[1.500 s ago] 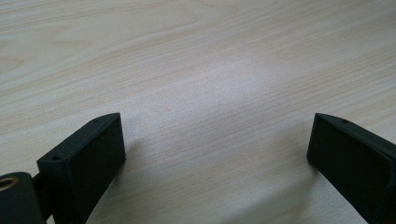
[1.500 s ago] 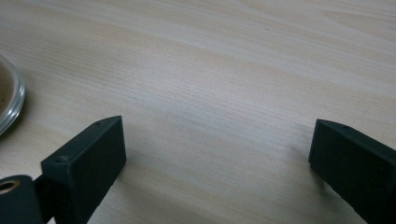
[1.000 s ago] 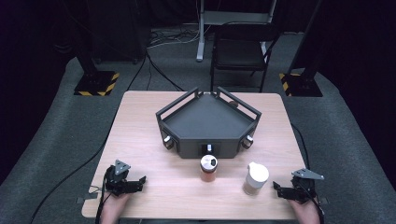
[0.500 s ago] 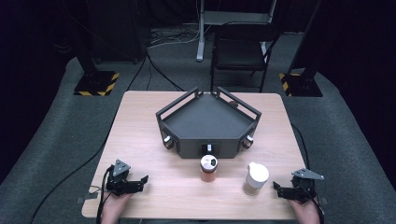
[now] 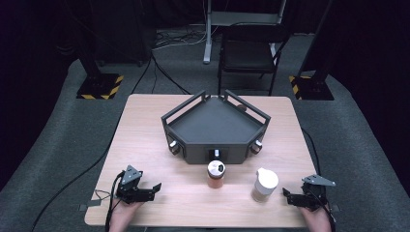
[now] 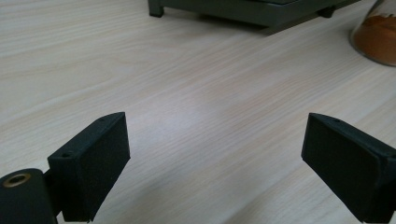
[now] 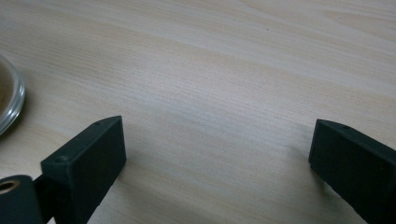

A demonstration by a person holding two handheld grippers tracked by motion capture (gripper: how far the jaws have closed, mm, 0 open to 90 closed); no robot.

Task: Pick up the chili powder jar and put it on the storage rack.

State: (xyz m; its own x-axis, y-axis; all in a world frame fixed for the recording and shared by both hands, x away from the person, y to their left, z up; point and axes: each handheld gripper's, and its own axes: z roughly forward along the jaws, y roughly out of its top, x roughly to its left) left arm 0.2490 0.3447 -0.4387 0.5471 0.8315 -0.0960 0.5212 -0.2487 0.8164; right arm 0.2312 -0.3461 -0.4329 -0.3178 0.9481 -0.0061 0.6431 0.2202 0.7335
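A black five-sided tray (image 5: 183, 110) sits in the middle of the wooden table (image 5: 142, 130). In front of it stand a jar of orange powder (image 5: 215, 175) and, to its right, a white-capped jar (image 5: 264, 185). My left gripper (image 5: 152, 191) rests near the front left corner; its jaws have just narrowed a little but stand open with only bare wood between them (image 6: 215, 154). The orange jar (image 6: 376, 39) and the tray's edge (image 6: 252, 9) lie beyond it. My right gripper (image 5: 288, 197) is open at the front right (image 7: 217, 158), with the white-capped jar's glass base (image 7: 7, 100) to its left.
A black chair (image 5: 249, 53) stands behind the table. Two dark stands with yellow-and-black striped bases (image 5: 99, 89) (image 5: 312, 87) flank the far corners. Cables run across the grey floor (image 5: 72, 179) on the left.
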